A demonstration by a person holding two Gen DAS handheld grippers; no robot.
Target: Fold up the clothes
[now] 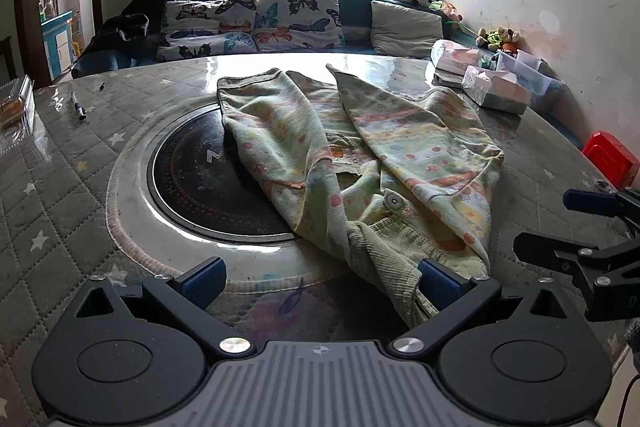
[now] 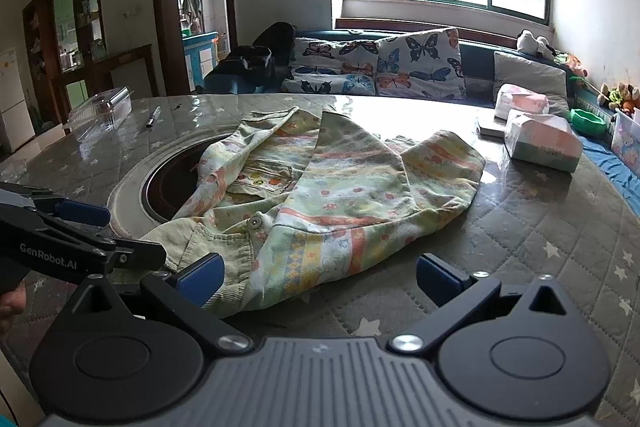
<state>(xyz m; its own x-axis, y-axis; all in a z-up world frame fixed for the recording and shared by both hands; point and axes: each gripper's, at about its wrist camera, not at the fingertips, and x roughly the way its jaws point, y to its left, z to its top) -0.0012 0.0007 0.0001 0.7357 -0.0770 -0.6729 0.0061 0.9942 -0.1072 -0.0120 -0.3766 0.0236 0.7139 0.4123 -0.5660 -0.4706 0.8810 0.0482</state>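
Here we look over a round worktop under a grey quilted star-print cover and clear film, with a dark circular hob plate sunk in its middle. Across that plate and toward the near edge lies the task's thing, a pale green child's jacket with orange and yellow printed bands, a corduroy lining and a metal snap button. It is rumpled, its two front panels thrown open and its sleeves loose, so we judge it is not in a folded state; whether it is being spread out flat or gathered for a fold, we cannot settle. Our left claw hangs low at the near hem with its blue pads spread wide, the right-hand pad just beside the corduroy edge and pinching nothing. Our right claw hovers at the jacket's near right side, likewise spread and empty. The next move, we think, calls for each claw to close on a single layer of cloth at an edge and draw it taut without dragging the whole garment over the slick film. Around it, two wrapped tissue packs sit at the far right, well apart from the jacket. A clear plastic box and a pen lie far left. Nothing stands between the claws and the cloth.
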